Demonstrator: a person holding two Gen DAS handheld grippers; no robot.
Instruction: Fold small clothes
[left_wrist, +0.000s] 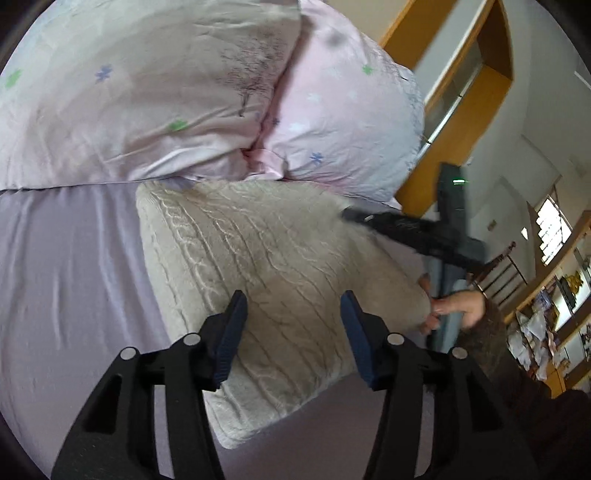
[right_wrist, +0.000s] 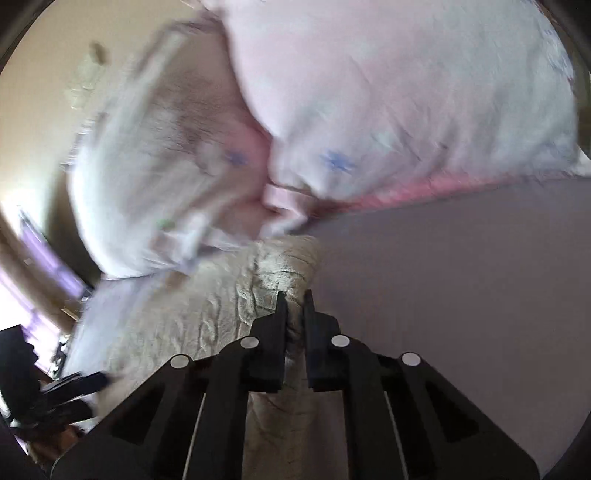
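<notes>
A cream cable-knit garment lies folded on the lilac bedsheet. My left gripper is open and empty, its blue-padded fingers hovering over the garment's near part. In the left wrist view my right gripper reaches in from the right onto the garment's far right edge. In the right wrist view, my right gripper is shut on a fold of the cream garment, which bunches between its fingers. The right view is blurred by motion.
Two pink floral pillows lie just behind the garment. A wooden headboard or cabinet and cluttered shelves stand to the right. The person's hand holds the right gripper's handle.
</notes>
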